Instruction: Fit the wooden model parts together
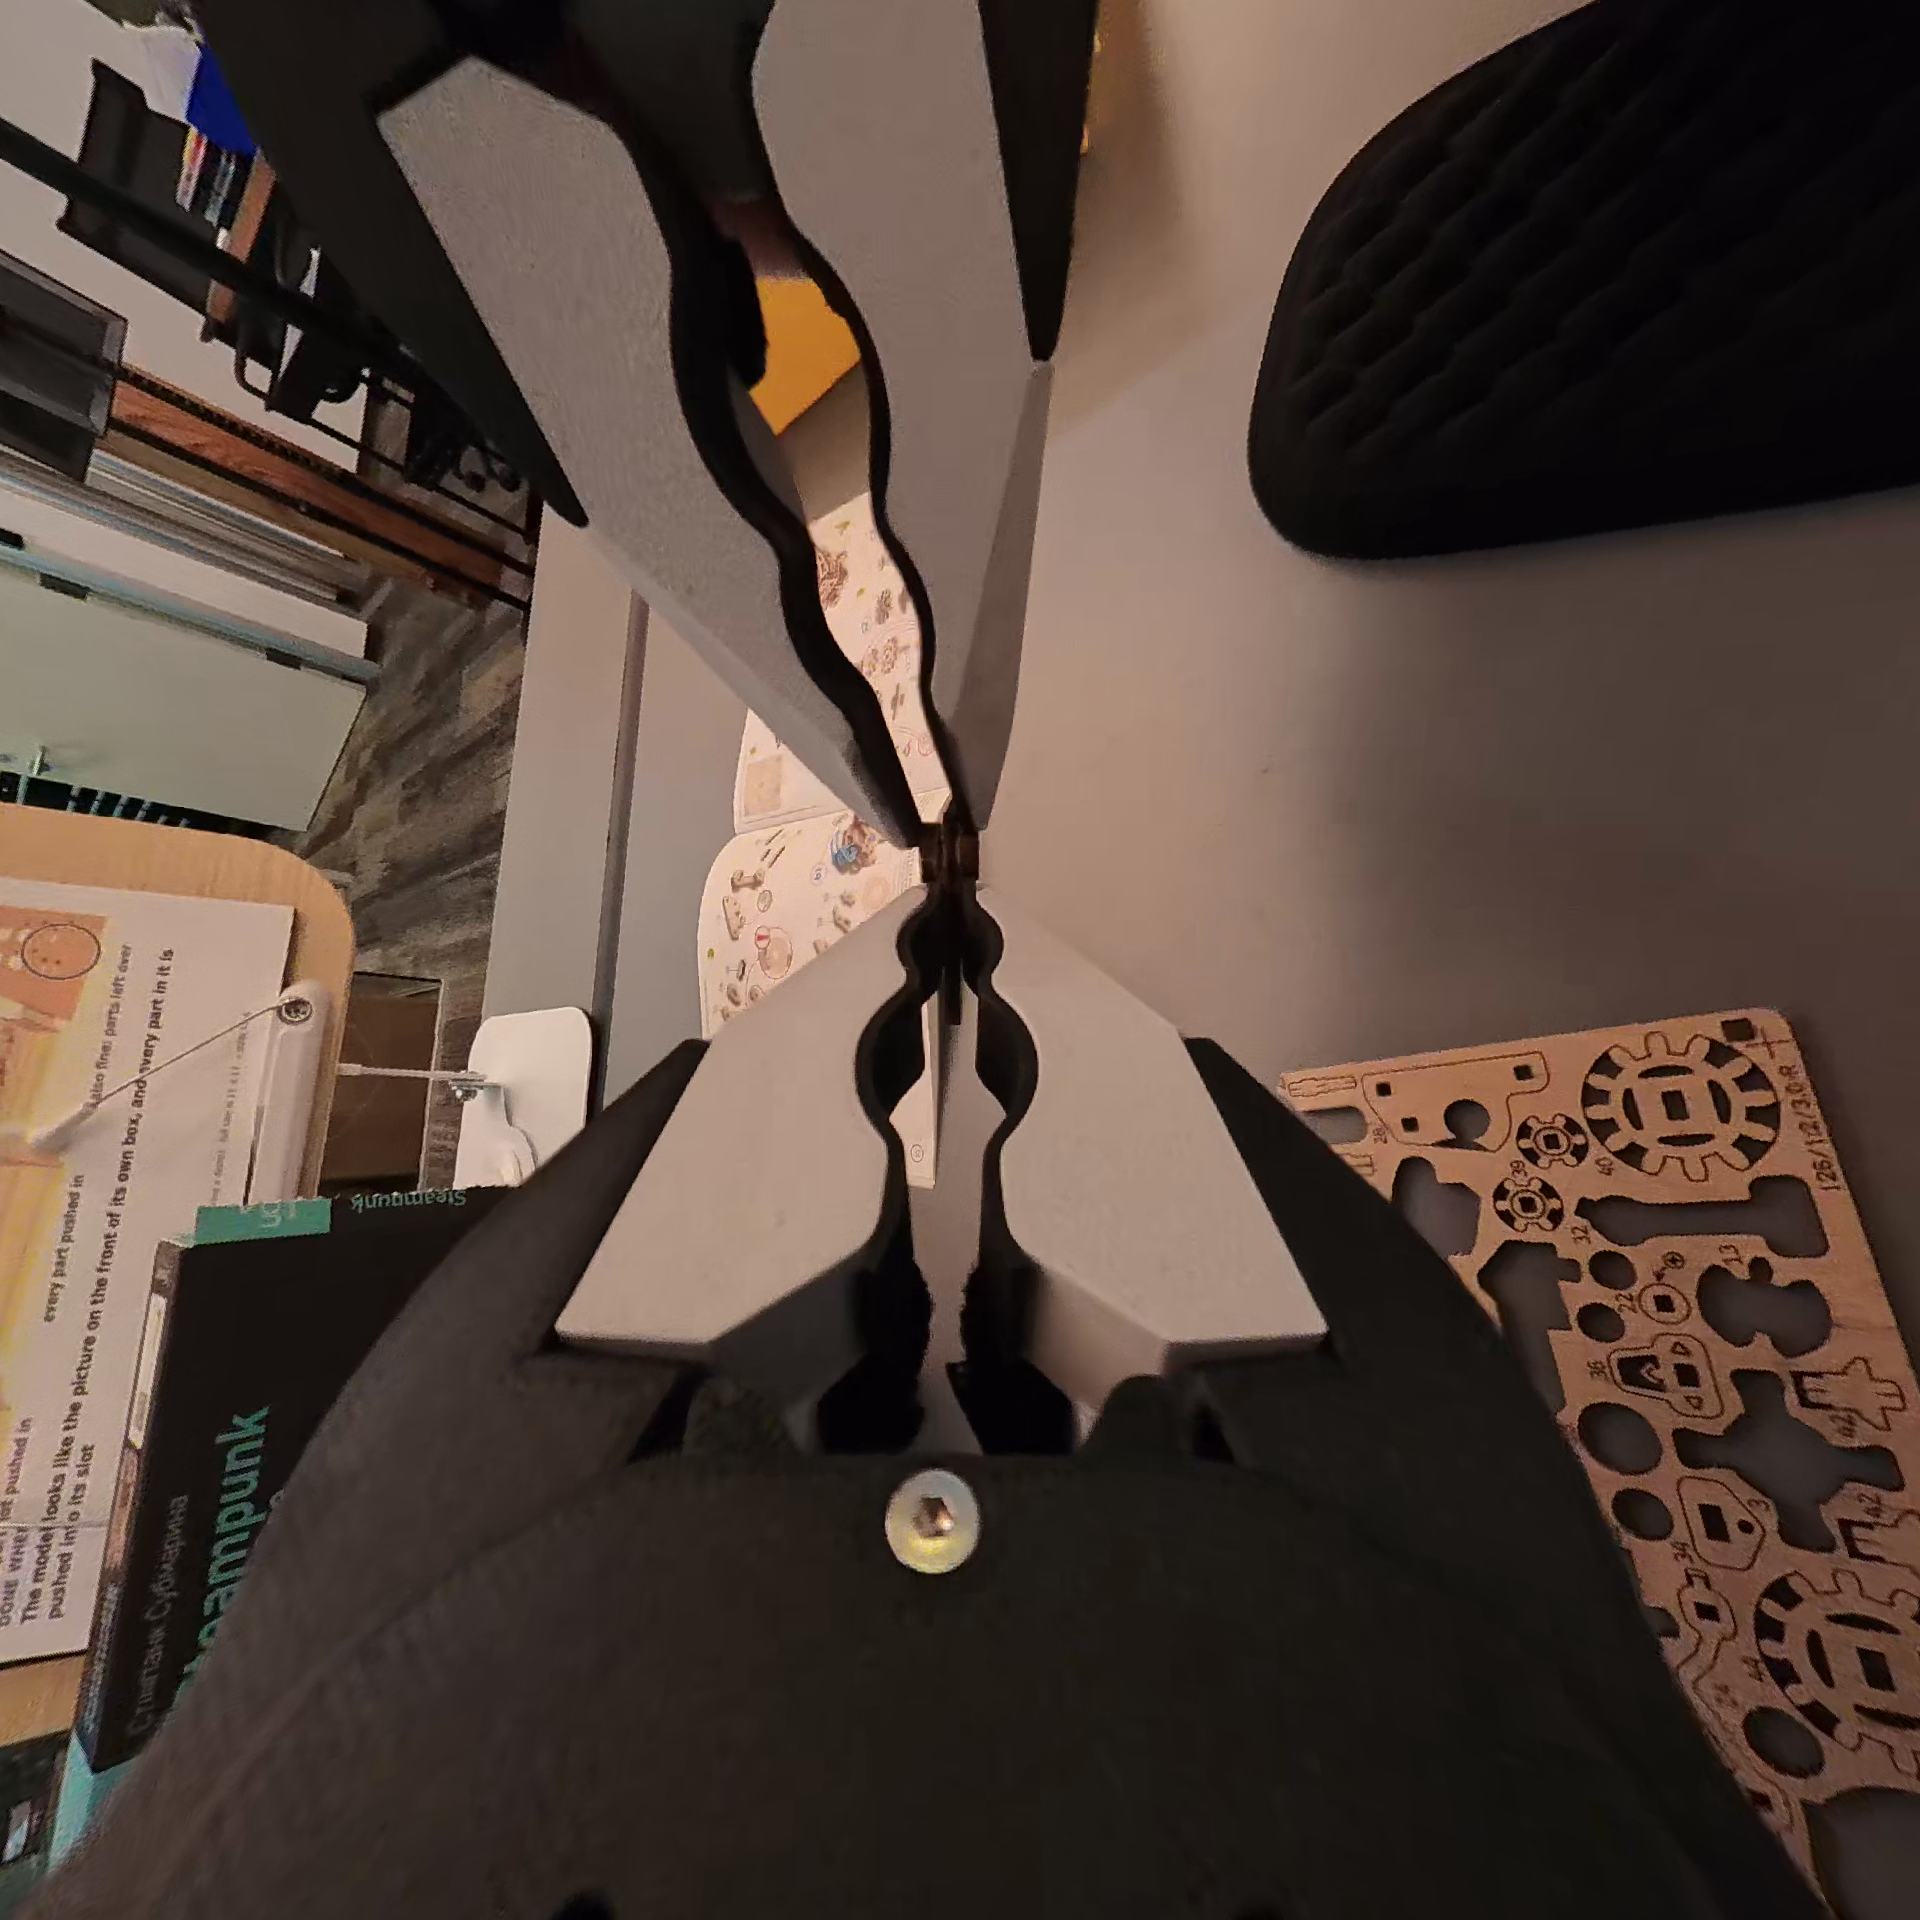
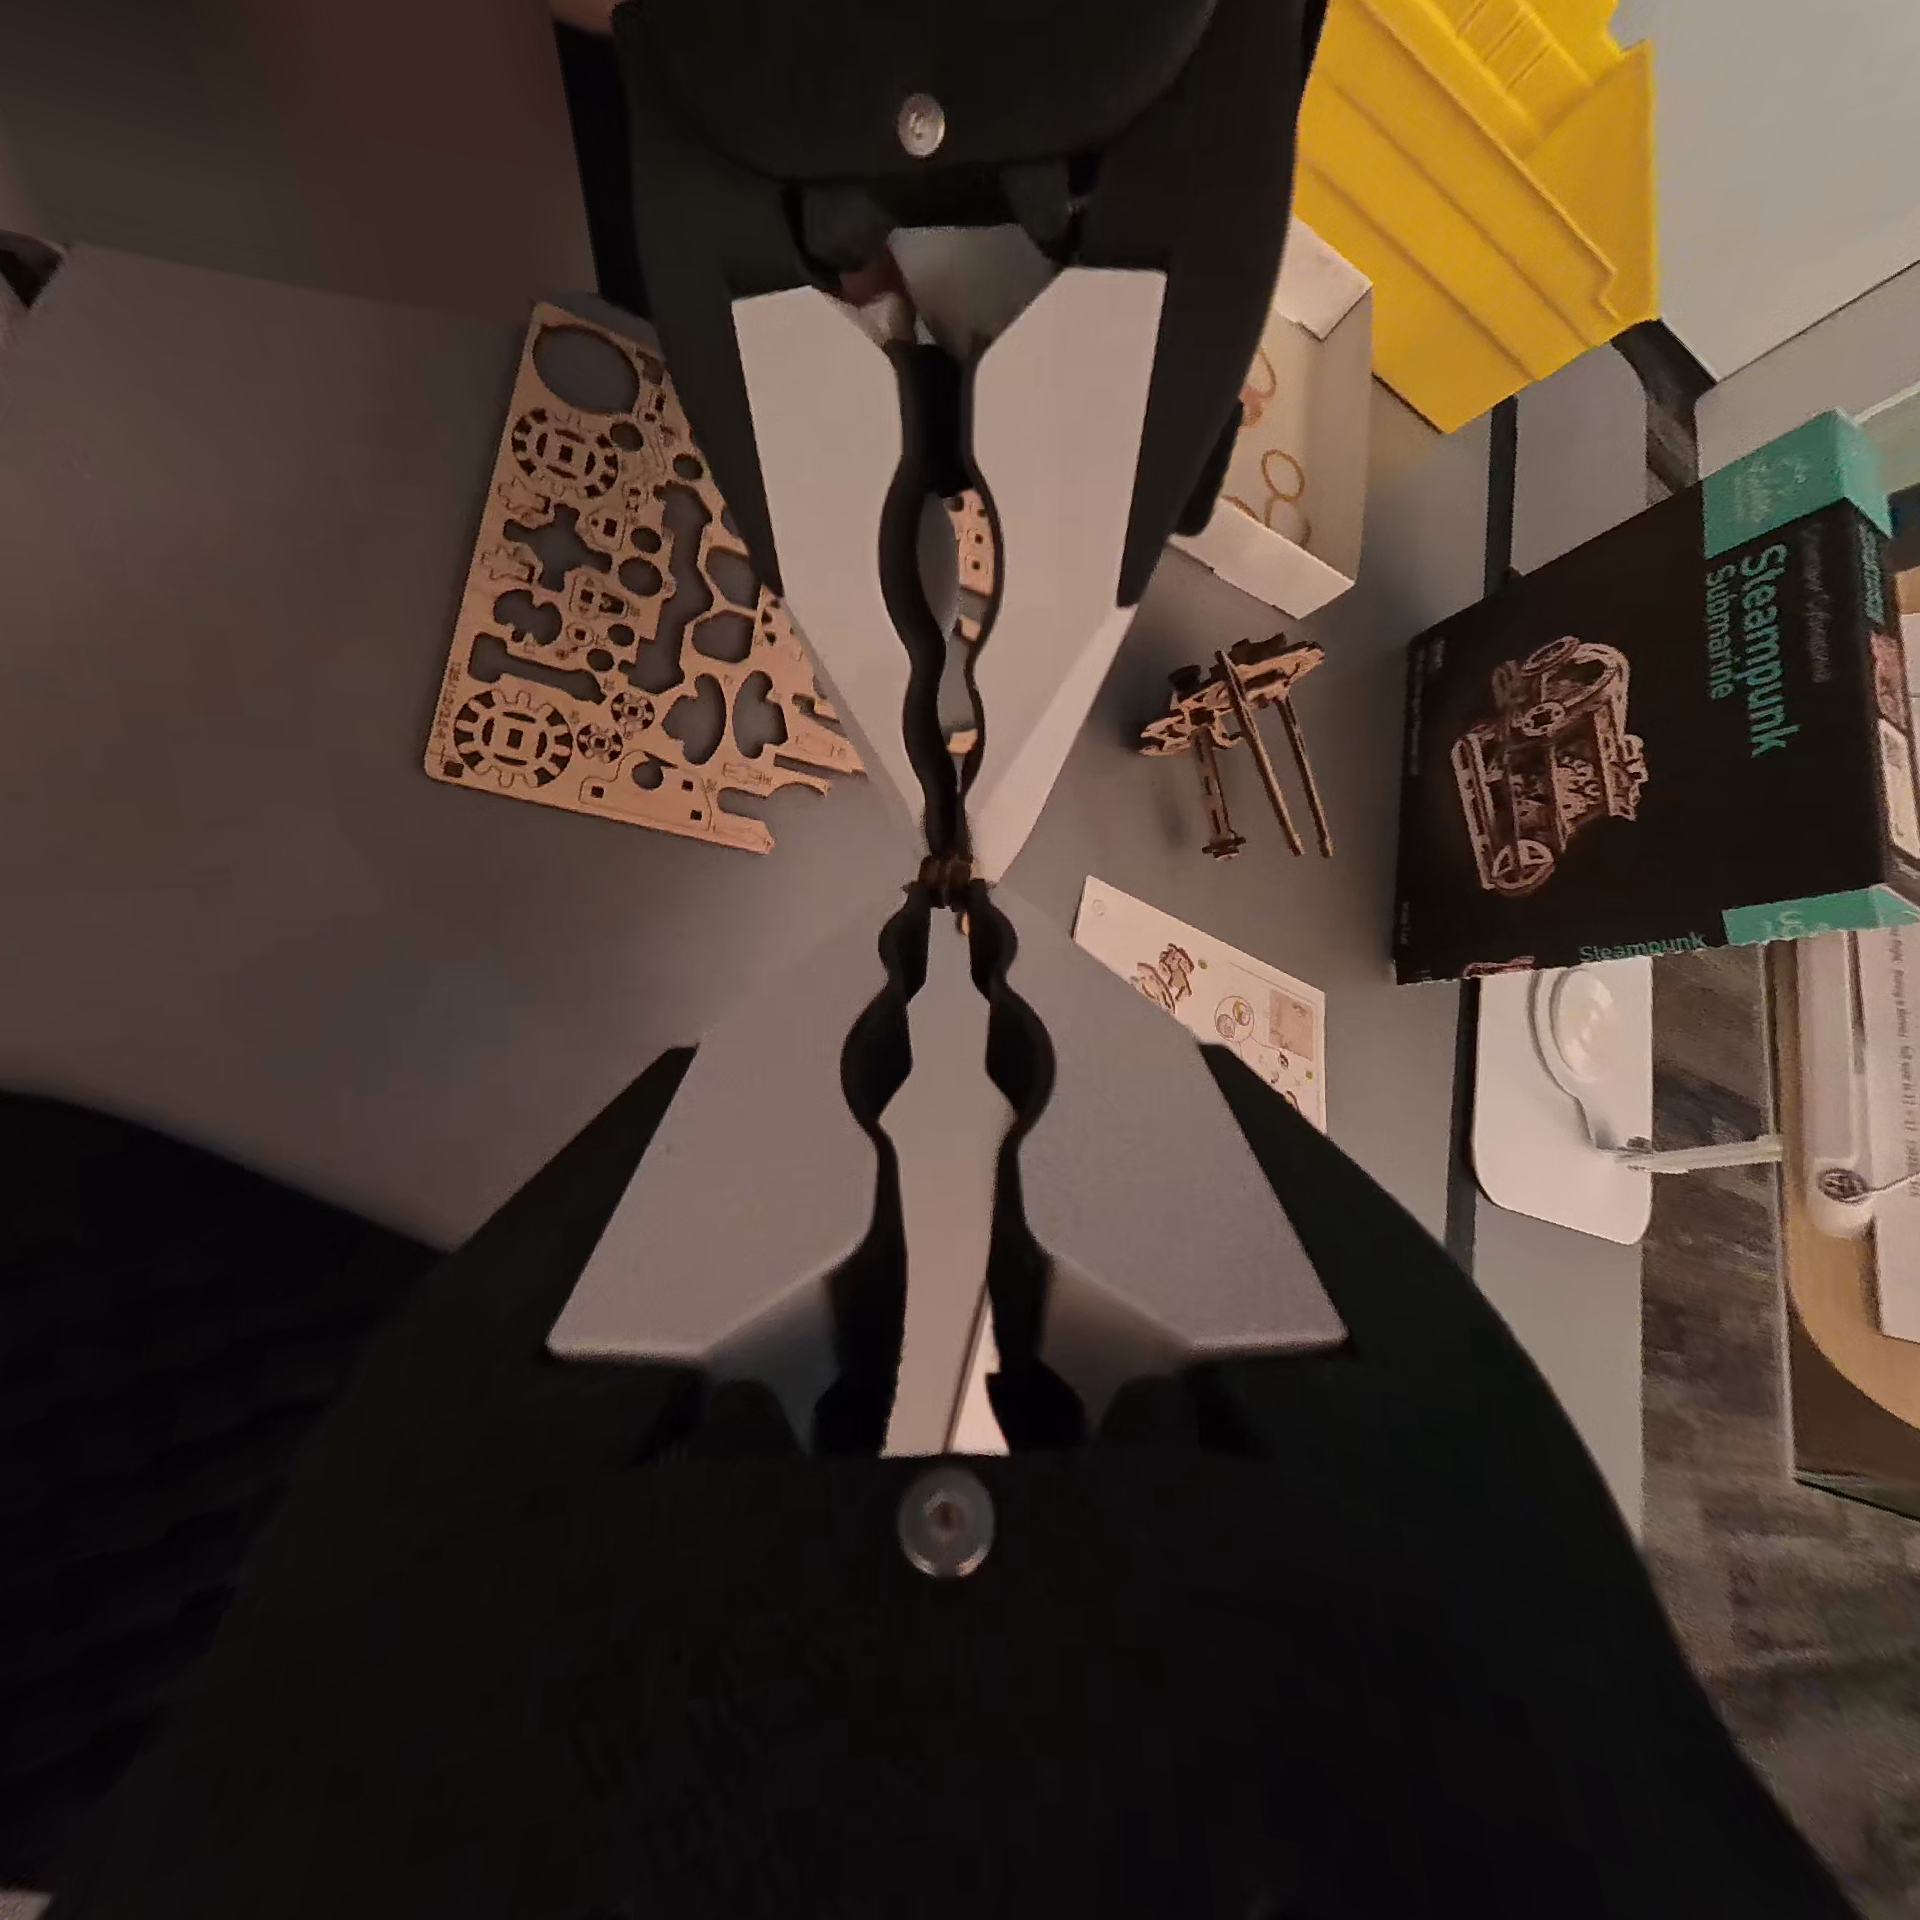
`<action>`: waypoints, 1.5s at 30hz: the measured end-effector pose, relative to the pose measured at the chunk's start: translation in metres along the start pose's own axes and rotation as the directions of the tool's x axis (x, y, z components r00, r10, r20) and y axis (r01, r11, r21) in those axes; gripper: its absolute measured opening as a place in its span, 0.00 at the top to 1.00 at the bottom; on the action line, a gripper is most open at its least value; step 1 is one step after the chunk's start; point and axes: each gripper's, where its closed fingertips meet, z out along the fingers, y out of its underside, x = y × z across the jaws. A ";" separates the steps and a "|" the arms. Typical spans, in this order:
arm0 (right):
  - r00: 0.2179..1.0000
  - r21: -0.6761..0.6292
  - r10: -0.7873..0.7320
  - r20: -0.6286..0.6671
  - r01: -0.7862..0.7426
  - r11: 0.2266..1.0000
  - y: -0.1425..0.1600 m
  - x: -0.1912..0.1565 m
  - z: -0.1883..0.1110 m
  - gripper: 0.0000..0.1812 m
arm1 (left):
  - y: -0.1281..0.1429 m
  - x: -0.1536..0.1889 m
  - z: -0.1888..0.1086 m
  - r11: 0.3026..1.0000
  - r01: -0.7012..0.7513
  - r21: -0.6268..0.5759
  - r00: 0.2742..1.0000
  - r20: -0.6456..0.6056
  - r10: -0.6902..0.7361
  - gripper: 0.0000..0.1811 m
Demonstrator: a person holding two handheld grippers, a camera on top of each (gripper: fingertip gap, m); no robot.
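My left gripper (image 1: 948, 912) and my right gripper (image 2: 941, 910) meet tip to tip above the grey table (image 2: 260, 935). Each is shut on a small dark wooden part (image 1: 948, 854) at the meeting point; it also shows in the right wrist view (image 2: 943, 871). I cannot tell whether the pieces are joined. The right gripper (image 1: 938, 816) comes in from the top of the left wrist view, and the left gripper (image 2: 943, 837) from the top of the right wrist view. A partly built wooden assembly (image 2: 1242, 732) lies on the table to the right.
A laser-cut wooden sheet (image 2: 613, 623) with several punched-out holes lies flat, also in the left wrist view (image 1: 1662, 1403). An instruction booklet (image 2: 1216, 997), a black kit box (image 2: 1621, 727), a small white box (image 2: 1299, 499) of rings and a yellow bin (image 2: 1475, 187) stand nearby. A black mesh chair back (image 1: 1610, 281) is close. Only a small space, under 4 cm, lies between the two pairs of fingers.
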 end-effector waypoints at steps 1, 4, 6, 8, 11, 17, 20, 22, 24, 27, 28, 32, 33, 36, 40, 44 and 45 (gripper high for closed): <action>1.000 -0.019 -0.006 0.002 0.006 1.000 0.001 -0.001 0.000 0.97 | -0.001 0.001 0.001 1.000 0.002 0.002 1.000 -0.001 -0.002 1.00; 0.999 -0.074 -0.045 0.016 0.046 0.996 0.003 -0.008 0.002 0.97 | 0.000 0.006 0.003 1.000 -0.002 -0.011 1.000 -0.017 0.002 0.99; 0.993 -0.100 -0.119 0.020 0.120 0.988 0.005 -0.012 0.005 0.97 | 0.001 0.005 0.005 0.999 -0.040 -0.030 0.999 0.011 0.040 0.92; 0.986 -0.102 -0.164 0.015 0.165 0.981 0.006 -0.012 0.007 0.97 | 0.003 0.009 0.006 0.995 -0.082 -0.050 0.997 0.003 0.083 0.95; 0.987 -0.083 -0.157 0.034 0.160 0.984 0.007 -0.013 0.007 0.97 | 0.003 0.011 0.007 0.988 -0.146 -0.047 0.989 0.015 0.147 0.98; 0.987 -0.053 -0.149 0.055 0.152 0.987 0.006 -0.015 0.010 0.98 | 0.005 0.014 0.006 0.995 -0.081 -0.062 0.996 -0.052 0.078 0.99; 0.989 -0.028 -0.122 0.089 0.125 0.992 0.007 -0.017 0.011 0.98 | 0.006 0.018 0.007 0.995 -0.072 -0.072 0.995 -0.072 0.067 0.99; 0.987 -0.014 -0.111 0.113 0.113 0.994 0.008 -0.020 0.012 0.98 | 0.007 0.021 0.008 0.995 -0.063 -0.073 0.994 -0.094 0.056 0.99; 0.986 0.007 -0.095 0.140 0.095 0.995 0.008 -0.022 0.013 0.98 | 0.007 0.023 0.008 0.996 -0.053 -0.068 0.992 -0.115 0.045 0.99; 0.982 0.043 -0.081 0.173 0.075 0.996 0.008 -0.025 0.014 0.98 | 0.007 0.027 0.009 0.997 -0.043 -0.067 0.989 -0.143 0.033 0.99; 0.980 0.055 -0.076 0.186 0.067 0.996 0.008 -0.026 0.014 0.98 | 0.007 0.028 0.009 0.997 -0.036 -0.065 0.988 -0.154 0.026 0.99; 0.970 0.097 -0.072 0.231 0.050 0.994 0.008 -0.031 0.014 0.97 | 0.006 0.034 0.009 0.999 -0.017 -0.051 0.980 -0.199 0.006 1.00; 0.967 0.106 -0.076 0.241 0.052 0.993 0.008 -0.032 0.014 0.97 | 0.006 0.036 0.008 0.999 -0.013 -0.049 0.977 -0.214 0.002 1.00; 0.963 0.120 -0.084 0.258 0.055 0.991 0.007 -0.035 0.014 0.97 | 0.005 0.039 0.008 0.999 -0.004 -0.040 0.971 -0.239 -0.006 1.00; 0.971 0.106 -0.017 0.237 -0.008 0.994 0.008 -0.028 0.014 0.97 | 0.006 0.032 0.008 0.999 -0.002 -0.041 0.979 -0.202 -0.007 1.00; 0.992 -0.001 -0.017 0.126 0.017 1.000 0.011 -0.017 0.018 0.97 | 0.013 0.022 0.011 0.997 0.023 -0.070 0.989 -0.146 -0.033 1.00; 0.995 -0.046 -0.020 0.099 0.024 0.999 0.013 -0.015 0.019 0.96 | 0.015 0.020 0.012 0.996 0.038 -0.080 0.989 -0.143 -0.050 1.00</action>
